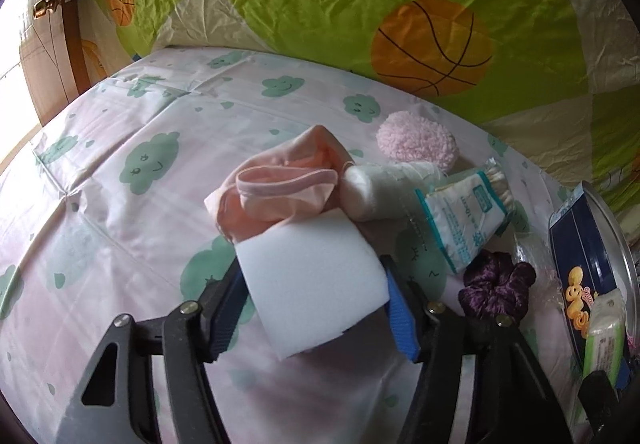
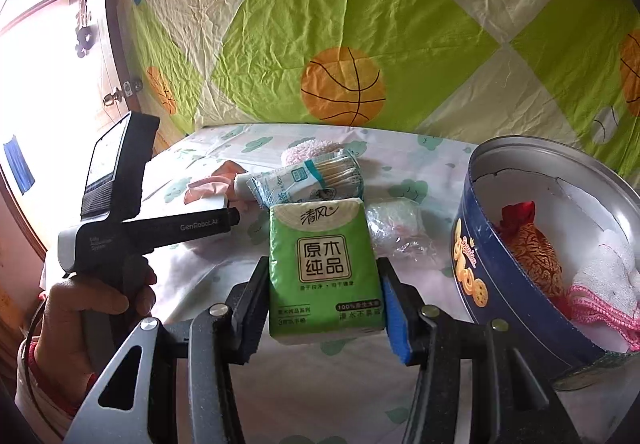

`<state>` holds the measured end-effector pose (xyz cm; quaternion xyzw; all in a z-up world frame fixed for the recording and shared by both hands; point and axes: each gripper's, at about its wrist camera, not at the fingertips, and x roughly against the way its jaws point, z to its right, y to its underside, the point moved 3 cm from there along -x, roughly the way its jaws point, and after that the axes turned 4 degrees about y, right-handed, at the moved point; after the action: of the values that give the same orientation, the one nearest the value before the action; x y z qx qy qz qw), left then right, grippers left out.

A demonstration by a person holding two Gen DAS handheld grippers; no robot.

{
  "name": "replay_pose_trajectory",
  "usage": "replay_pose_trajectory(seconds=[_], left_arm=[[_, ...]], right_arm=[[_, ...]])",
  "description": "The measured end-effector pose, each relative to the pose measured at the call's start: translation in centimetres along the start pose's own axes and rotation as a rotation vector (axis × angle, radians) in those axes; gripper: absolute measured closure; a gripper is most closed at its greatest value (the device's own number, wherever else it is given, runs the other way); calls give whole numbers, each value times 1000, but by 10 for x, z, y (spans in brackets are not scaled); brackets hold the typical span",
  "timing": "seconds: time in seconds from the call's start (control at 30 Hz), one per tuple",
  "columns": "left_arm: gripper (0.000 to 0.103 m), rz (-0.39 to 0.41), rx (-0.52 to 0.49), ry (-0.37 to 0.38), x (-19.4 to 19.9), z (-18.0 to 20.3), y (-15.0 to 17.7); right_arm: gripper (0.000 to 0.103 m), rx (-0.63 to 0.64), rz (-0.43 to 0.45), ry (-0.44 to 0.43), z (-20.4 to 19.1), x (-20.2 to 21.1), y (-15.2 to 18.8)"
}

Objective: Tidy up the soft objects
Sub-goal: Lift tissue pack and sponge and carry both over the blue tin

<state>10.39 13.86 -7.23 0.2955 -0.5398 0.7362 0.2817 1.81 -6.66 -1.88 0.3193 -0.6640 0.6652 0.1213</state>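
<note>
Item 1, held: white foam block (image 1: 316,280), clamped between the two fingers of the left tool (image 1: 316,296), carried just above the bed (image 1: 100,172) near the loose pile.

Item 2, held: green tissue pack (image 2: 325,272), clamped between the fingers of the right tool (image 2: 325,296), upright, label toward the camera. Legible: "清风" at top, "原木纯品" in the central panel, "100%" on a dark strip lower right; the finer print is too small to read.

Item 3, destination: round blue tin (image 2: 520,284), open, just right of the tissue pack. Its wall shows cookie pictures and gold script that I cannot make out. Inside: a red-and-gold patterned pouch (image 2: 536,252) and a white cloth with pink edging (image 2: 608,280).

Item 4, loose on the bed: pink garment (image 1: 280,188), white rolled cloth (image 1: 380,192), fluffy pink puff (image 1: 416,140), cotton swab packet (image 1: 464,216) with "10cm" readable among unreadable print, purple velvet scrunchie (image 1: 496,284), clear crinkled plastic bundle (image 2: 396,228).

Other writing: "GenRobot.AI" on the side of the left tool's body, seen from the right wrist.

Step in hand, by judgement: both tools loaded, transfer to the tin pending. Next move calls for swinging the tissue pack rightward over the rim and lowering it clear of the pouch before releasing; the foam block follows from farther left. Several pieces remain unsorted.
</note>
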Motion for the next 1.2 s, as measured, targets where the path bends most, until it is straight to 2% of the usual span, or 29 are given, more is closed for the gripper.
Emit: replay_pose_trajectory(seconds=[0.1, 0.37, 0.5, 0.57, 0.83, 1.2], left_arm=[[40, 50, 21, 7, 12, -3, 2], [40, 293, 45, 22, 56, -2, -3], [40, 418, 40, 5, 77, 3, -2], [40, 453, 30, -10, 84, 7, -1], [39, 463, -4, 5, 89, 27, 7], [39, 466, -74, 51, 91, 71, 18]], right_arm=[[50, 0, 38, 17, 1, 5, -3], [50, -67, 164, 38, 20, 29, -14], [50, -88, 208, 54, 26, 39, -19], [50, -74, 240, 92, 29, 45, -21], [50, -39, 319, 208, 49, 61, -25], [50, -71, 309, 287, 85, 67, -24]])
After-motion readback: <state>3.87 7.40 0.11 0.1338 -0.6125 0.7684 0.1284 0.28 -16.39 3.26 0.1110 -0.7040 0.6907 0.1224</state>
